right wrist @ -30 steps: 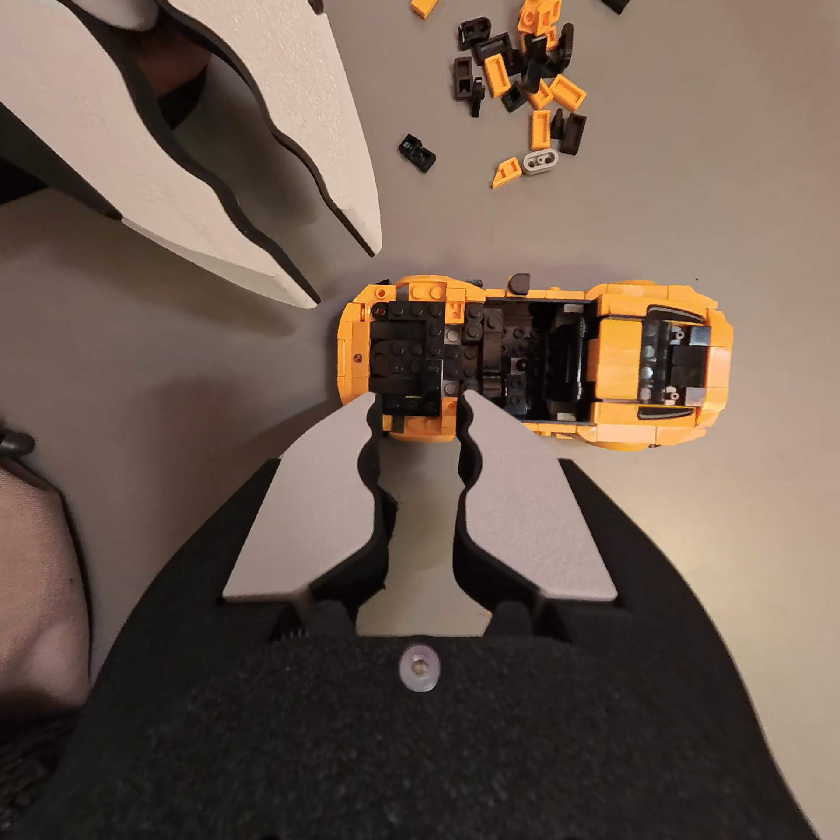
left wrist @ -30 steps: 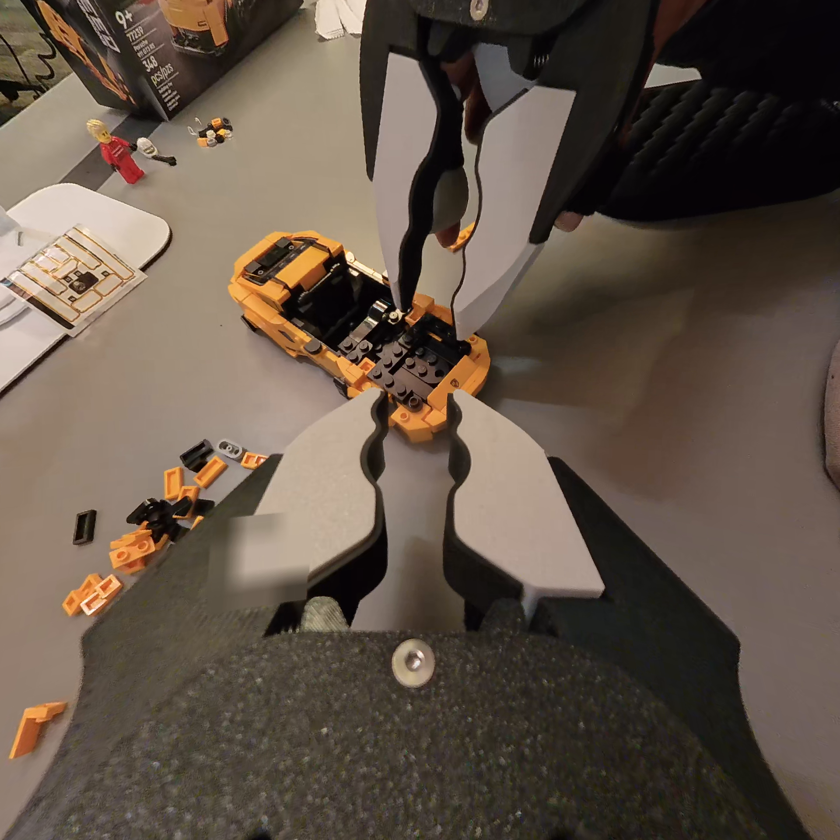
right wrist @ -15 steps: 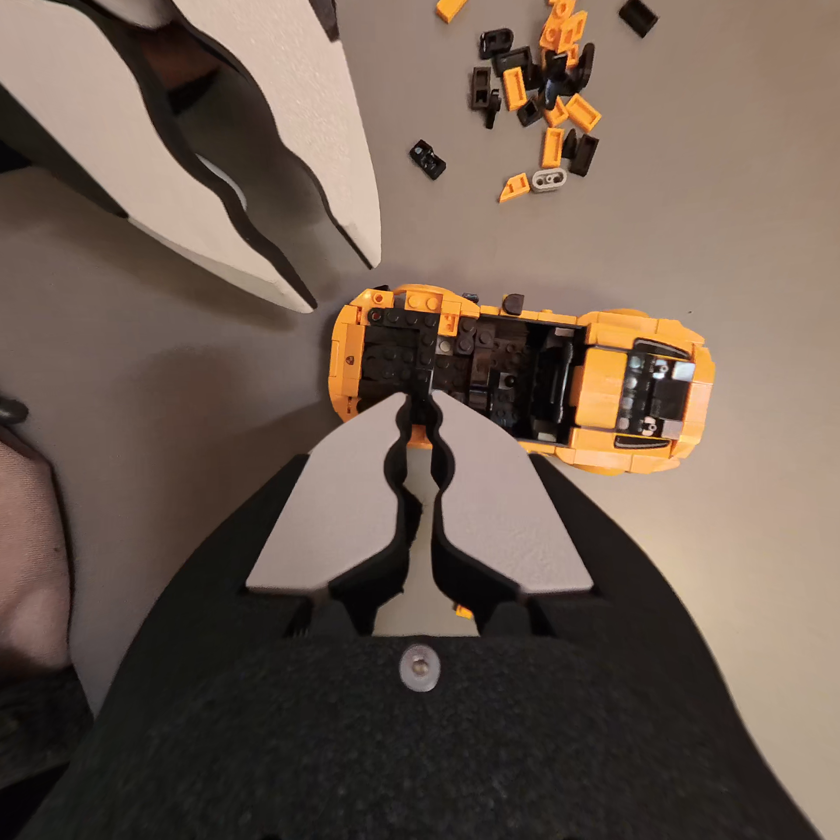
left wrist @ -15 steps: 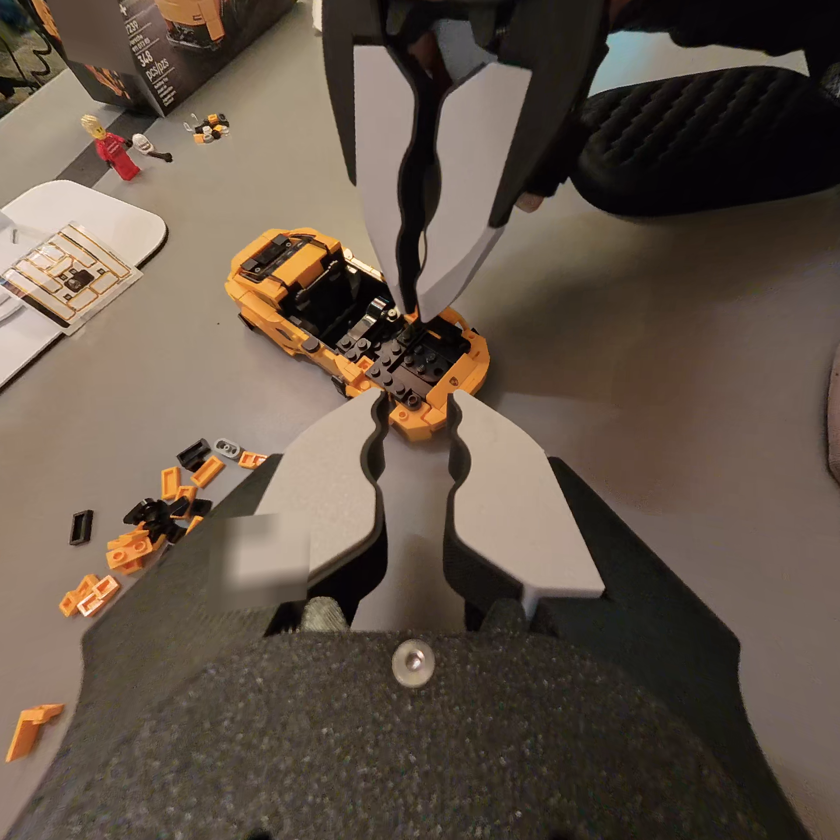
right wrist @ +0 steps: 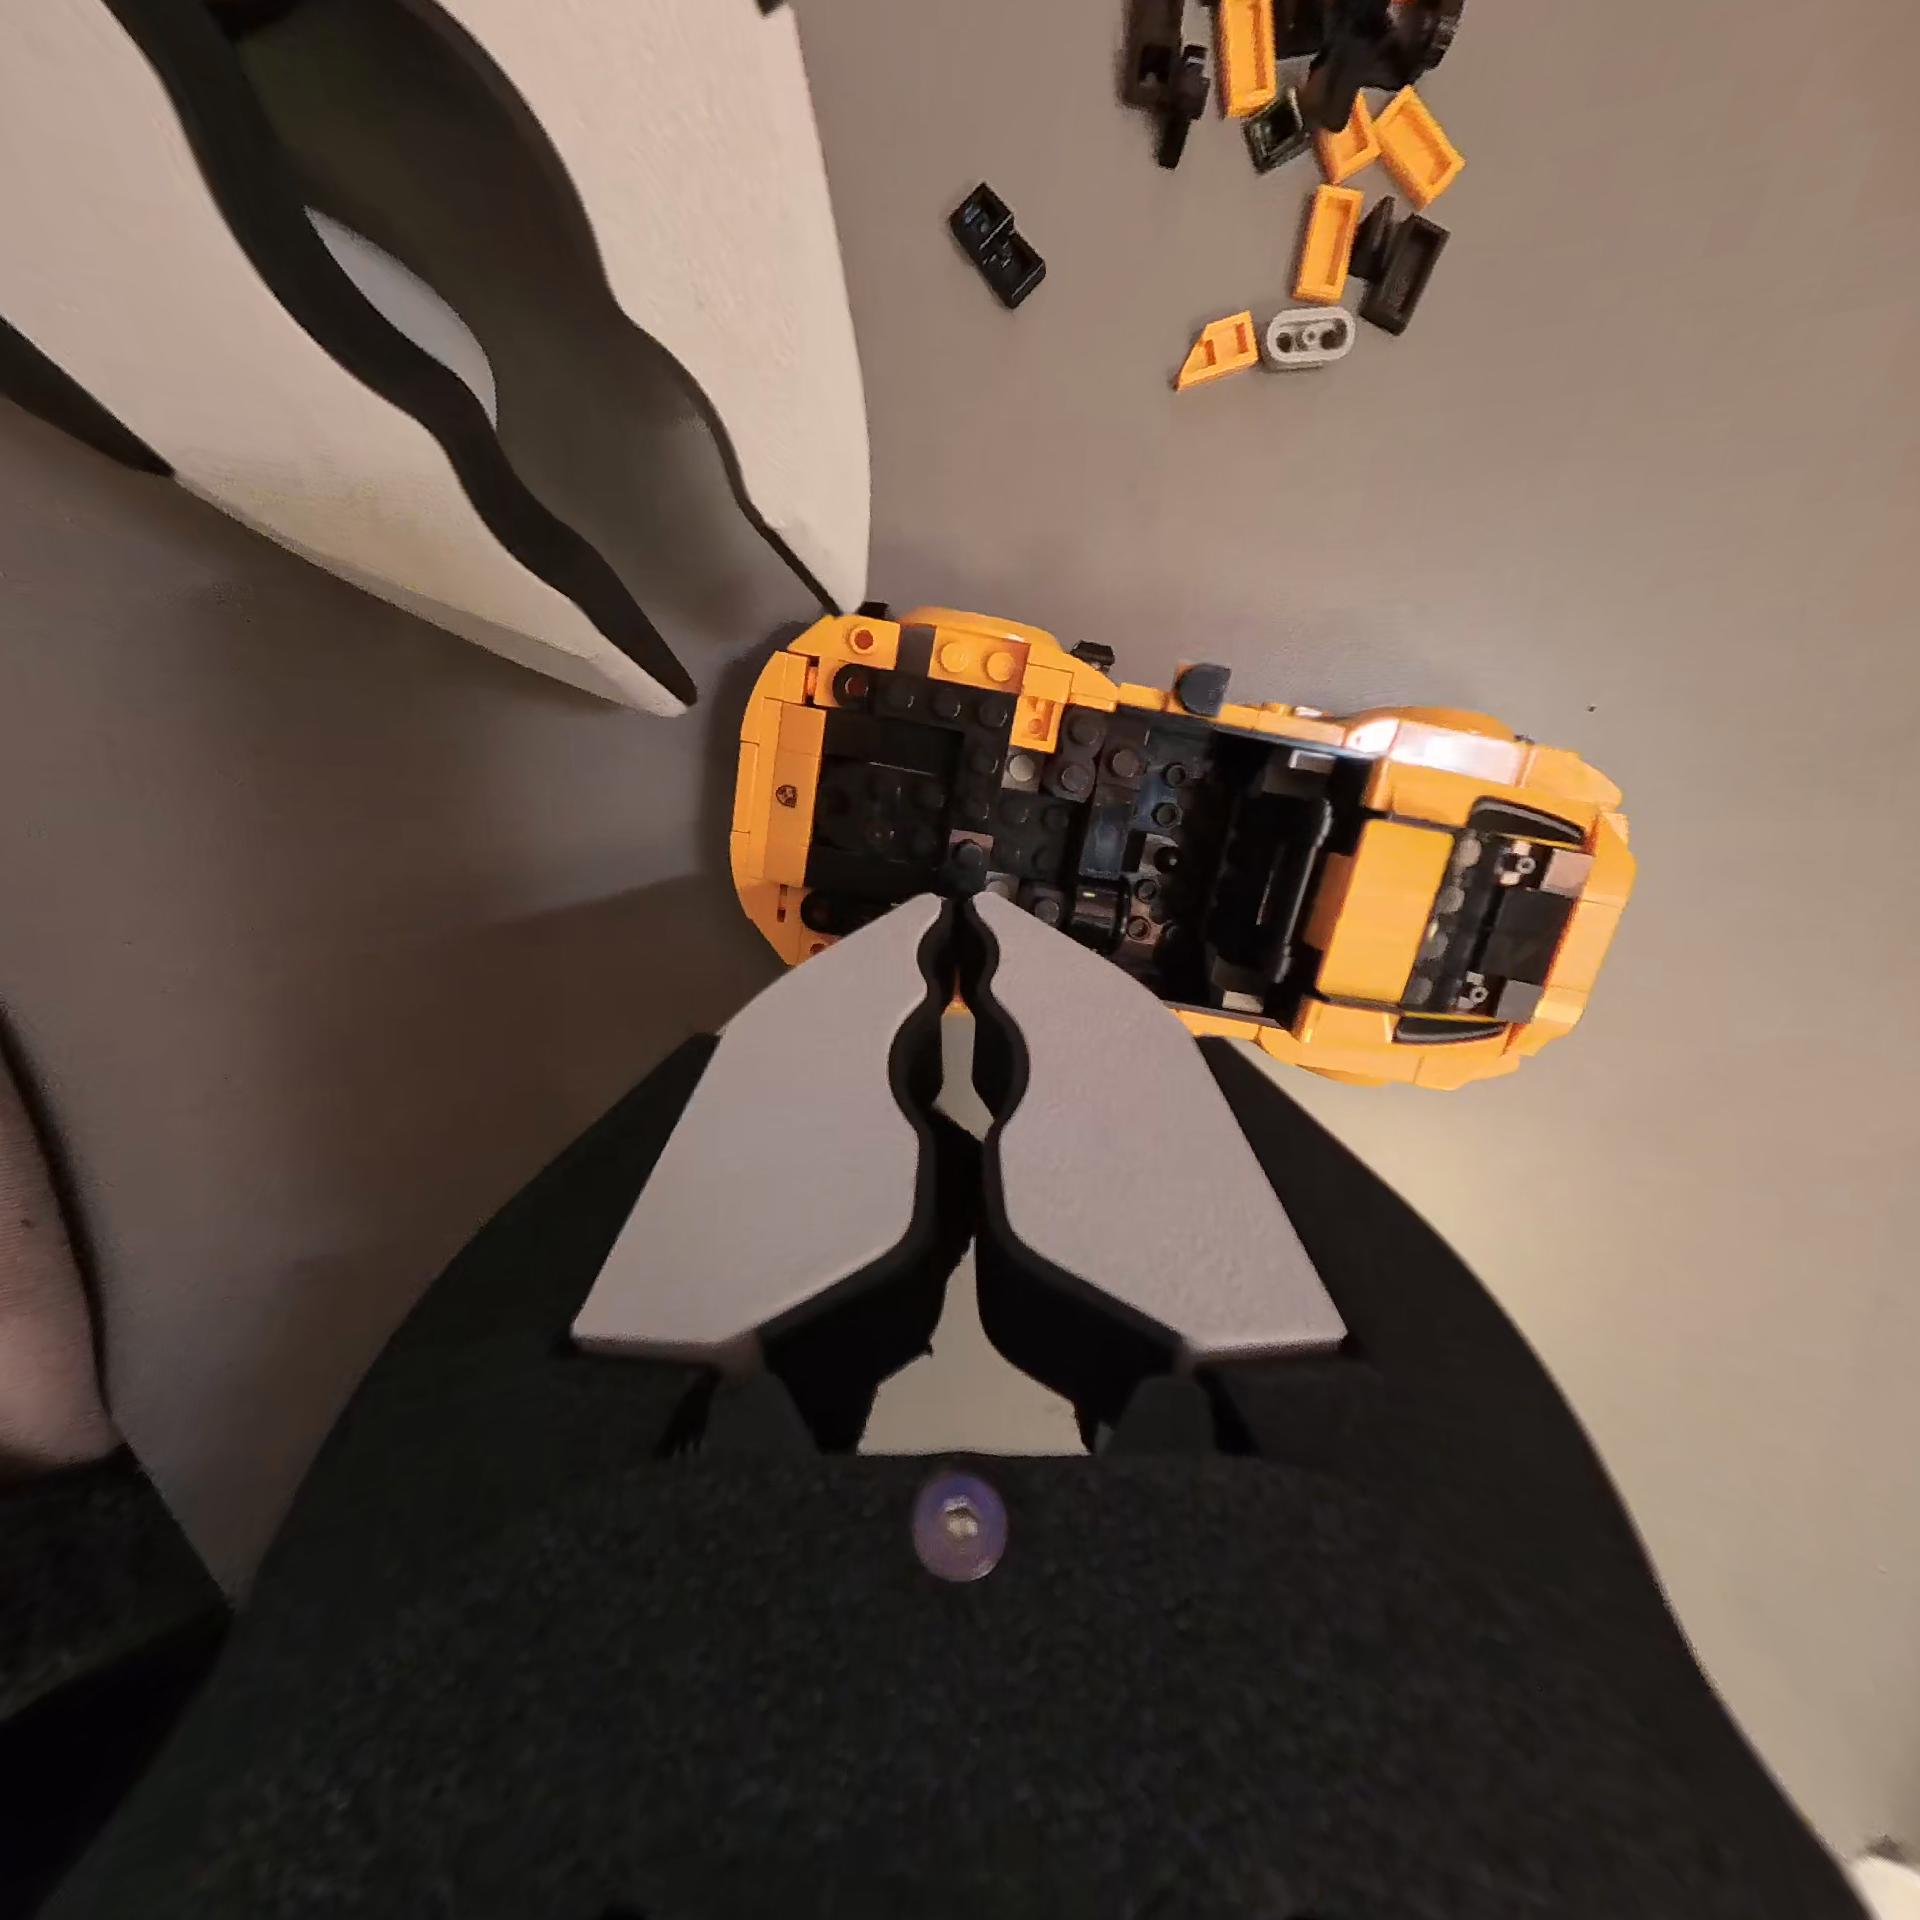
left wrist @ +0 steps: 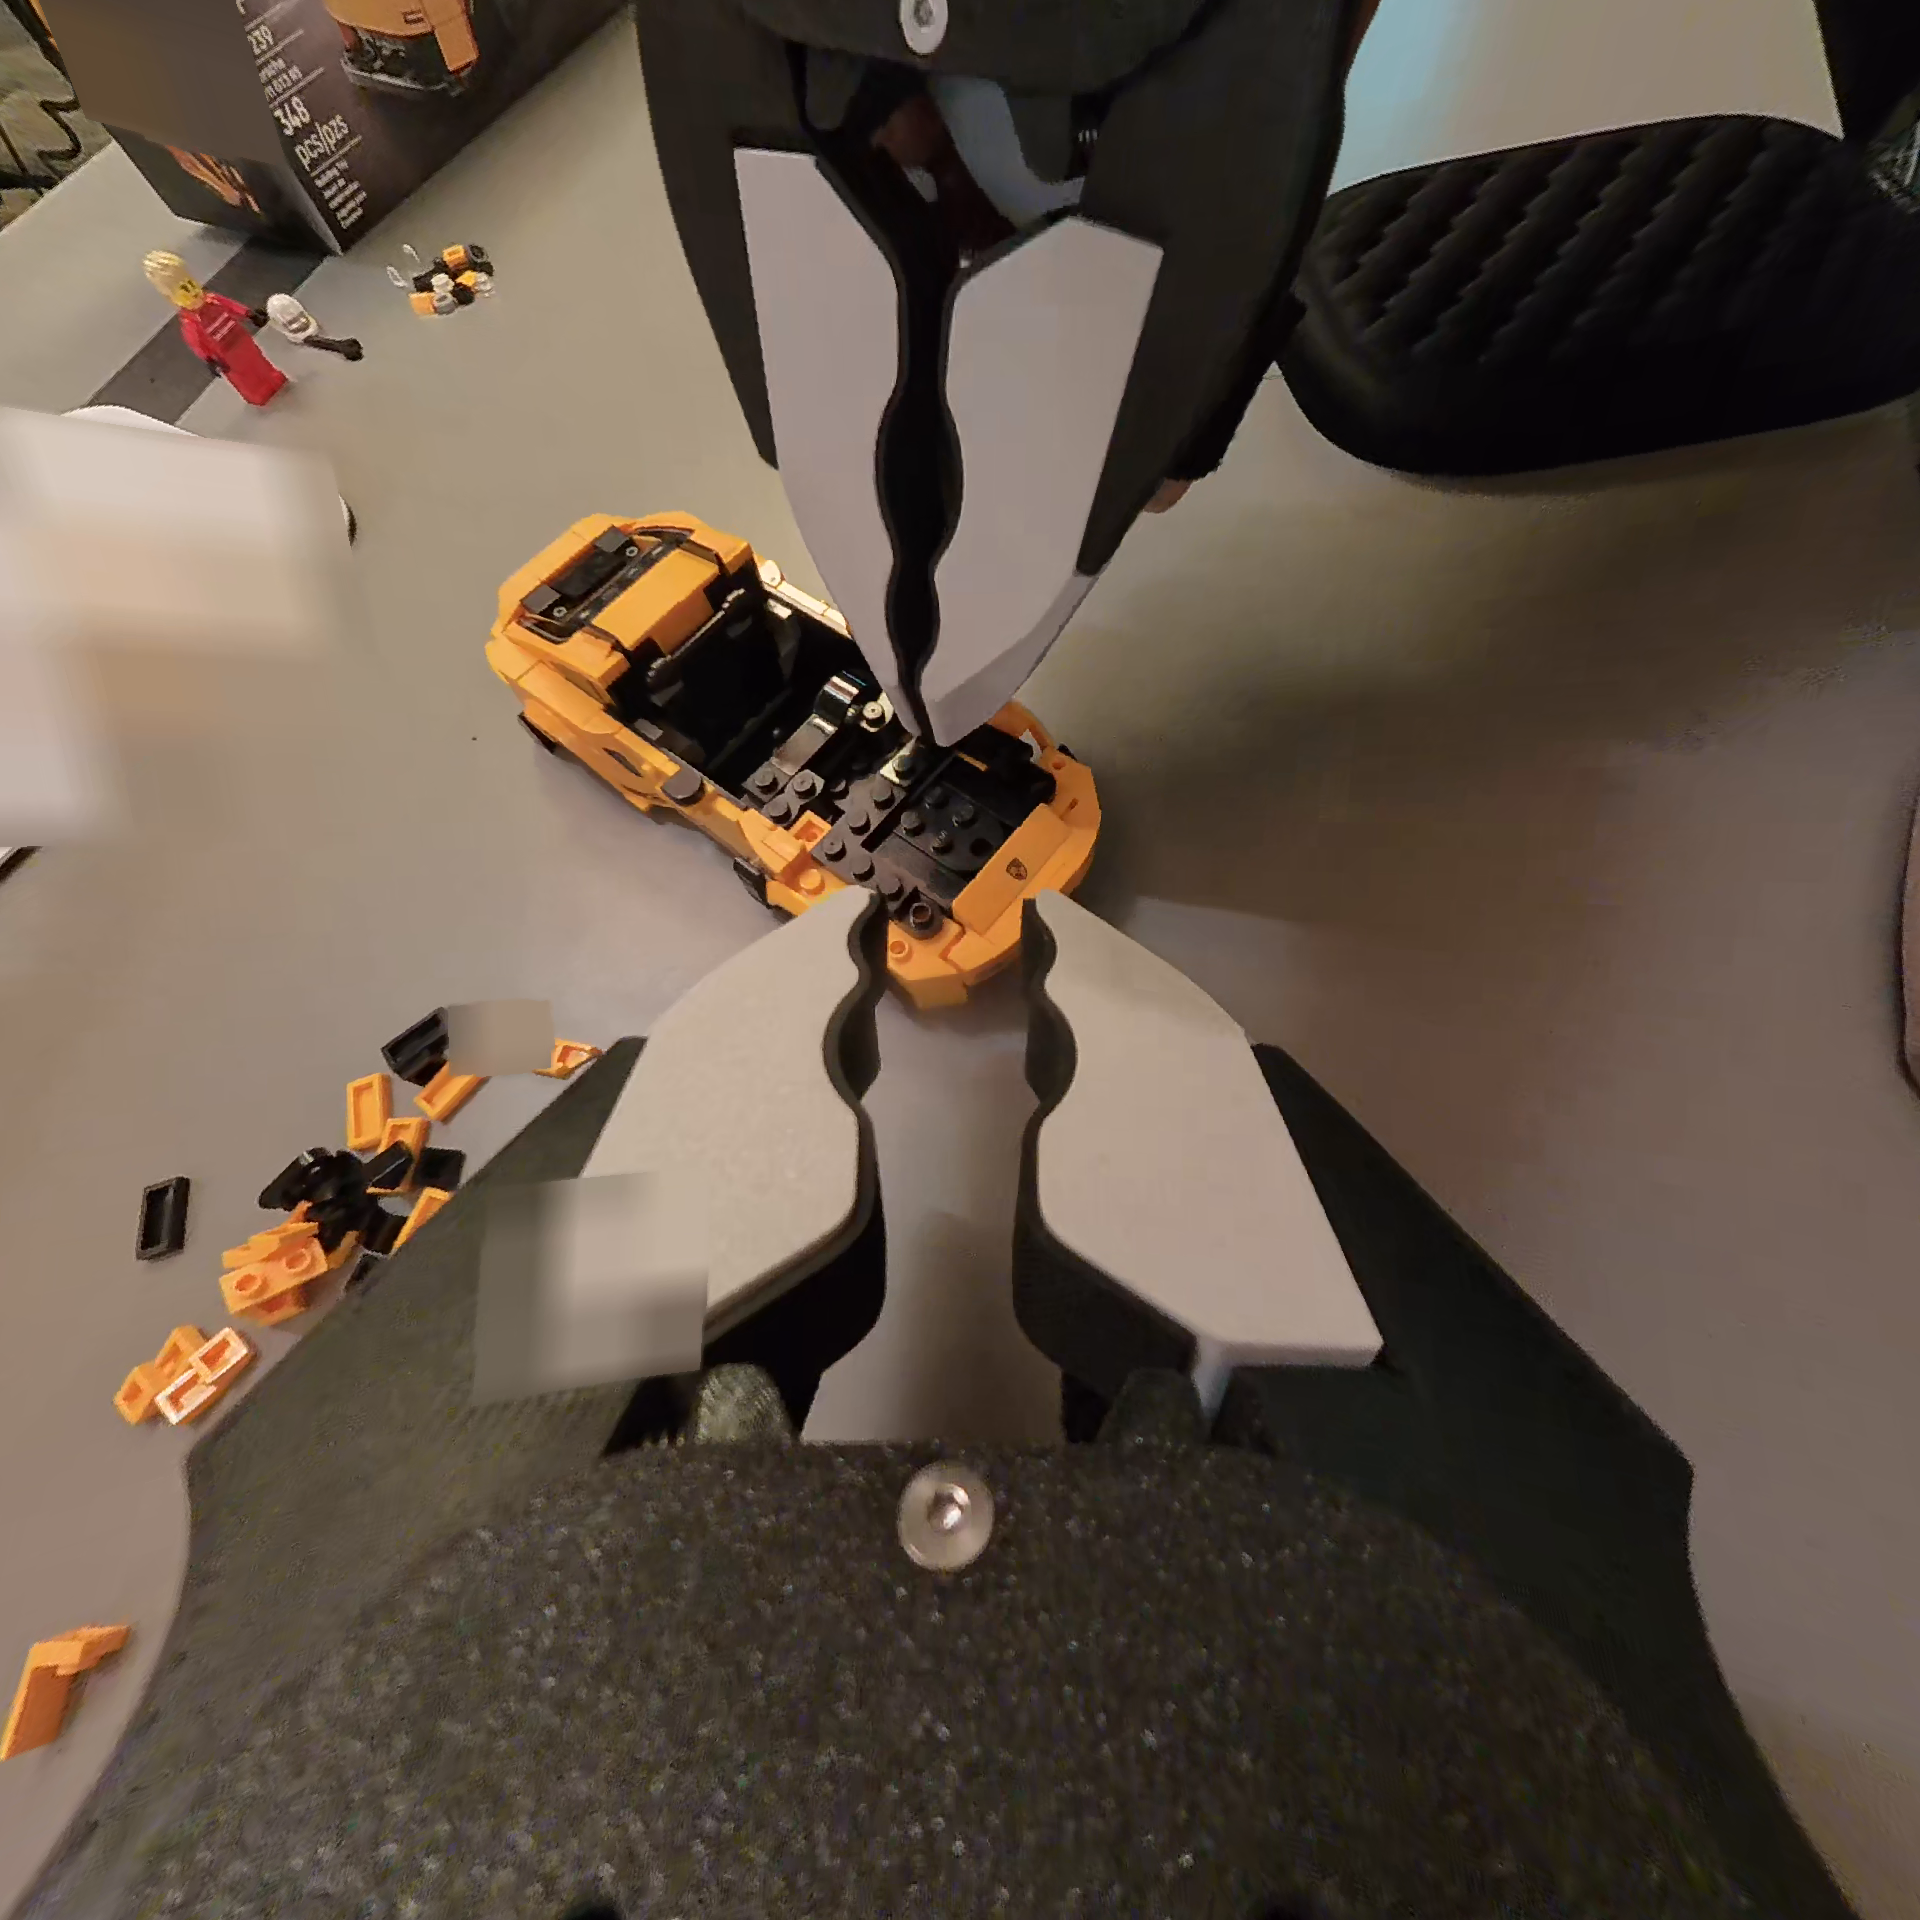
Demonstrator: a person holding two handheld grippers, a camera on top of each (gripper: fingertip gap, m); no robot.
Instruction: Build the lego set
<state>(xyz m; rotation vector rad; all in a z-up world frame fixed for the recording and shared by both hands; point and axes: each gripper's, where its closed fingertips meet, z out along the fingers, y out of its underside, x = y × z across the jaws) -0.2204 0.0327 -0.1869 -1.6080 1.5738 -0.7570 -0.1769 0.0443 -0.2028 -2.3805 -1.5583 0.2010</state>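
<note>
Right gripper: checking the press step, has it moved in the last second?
Yes. The right gripper closed and its tips came down onto the car studs.

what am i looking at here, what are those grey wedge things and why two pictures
The grey wedges are the two fingers of a hand-held gripper; a person holds one in each hand, each with a camera looking along its fingers. So there are two pictures of one table.

The left gripper is open at the nose of an orange toy car. The right gripper, shut, presses its tips into the car's black studs. I can't tell if it holds a small piece.

Loose bricks, a figure and the box lie nearby.
</note>
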